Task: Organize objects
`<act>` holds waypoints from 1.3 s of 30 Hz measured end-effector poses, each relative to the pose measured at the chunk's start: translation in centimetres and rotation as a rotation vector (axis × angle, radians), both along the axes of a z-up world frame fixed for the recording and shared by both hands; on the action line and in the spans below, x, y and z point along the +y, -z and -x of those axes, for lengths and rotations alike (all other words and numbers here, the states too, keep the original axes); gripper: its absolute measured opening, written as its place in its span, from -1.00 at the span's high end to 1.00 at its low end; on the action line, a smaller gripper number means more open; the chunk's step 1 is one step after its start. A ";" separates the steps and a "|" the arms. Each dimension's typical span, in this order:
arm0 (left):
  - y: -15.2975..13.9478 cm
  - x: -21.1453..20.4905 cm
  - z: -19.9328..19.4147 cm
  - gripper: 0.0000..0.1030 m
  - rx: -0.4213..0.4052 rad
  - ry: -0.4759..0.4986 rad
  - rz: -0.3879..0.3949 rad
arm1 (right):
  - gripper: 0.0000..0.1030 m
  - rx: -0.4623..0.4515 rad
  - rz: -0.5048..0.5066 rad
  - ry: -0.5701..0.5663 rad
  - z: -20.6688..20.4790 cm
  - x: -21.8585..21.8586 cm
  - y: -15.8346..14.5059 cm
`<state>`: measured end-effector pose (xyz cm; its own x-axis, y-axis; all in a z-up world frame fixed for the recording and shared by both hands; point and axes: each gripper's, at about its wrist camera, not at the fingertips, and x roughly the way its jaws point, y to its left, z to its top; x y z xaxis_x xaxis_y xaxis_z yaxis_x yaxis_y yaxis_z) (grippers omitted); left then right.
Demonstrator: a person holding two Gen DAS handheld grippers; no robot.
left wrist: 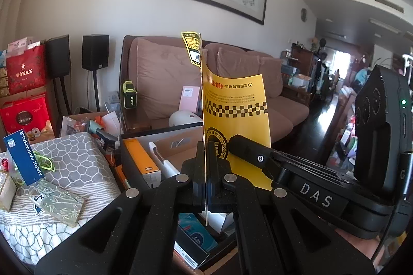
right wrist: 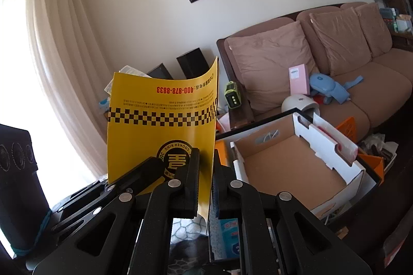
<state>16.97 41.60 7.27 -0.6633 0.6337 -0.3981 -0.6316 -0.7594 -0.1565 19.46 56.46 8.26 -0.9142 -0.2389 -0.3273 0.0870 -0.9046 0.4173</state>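
Observation:
A yellow "Cooker King" printed card (right wrist: pixel 162 120) with a black checker band is held up in the air by both grippers. In the left wrist view my left gripper (left wrist: pixel 205 147) is shut on one panel of the card, seen edge-on, while another panel (left wrist: pixel 236 110) faces the camera. My right gripper (left wrist: pixel 241 144) comes in from the right and pinches that facing panel near the round logo. The right wrist view has my right gripper (right wrist: pixel 206 156) shut on the card's curled right edge. There the left gripper (right wrist: pixel 152 166) reaches in from the lower left onto the logo.
An open cardboard box (right wrist: pixel 291 161) with a white rim stands below right, before a brown sofa (right wrist: pixel 348 55) with cushions and small items. A black tray (left wrist: pixel 131 146) holds an orange carton (left wrist: pixel 142 161) and a white tool. A grey patterned cloth (left wrist: pixel 77 159) with a tag lies left.

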 end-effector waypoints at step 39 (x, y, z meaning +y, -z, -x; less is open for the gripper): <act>0.9 3.4 0.4 0.99 -0.046 0.065 -0.003 | 0.88 -0.040 0.000 0.086 0.5 3.0 1.0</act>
<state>16.53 44.97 6.32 -0.6017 0.6762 -0.4252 -0.6716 -0.7164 -0.1889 19.01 59.49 7.26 -0.9175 -0.1601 -0.3640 -0.0077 -0.9081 0.4187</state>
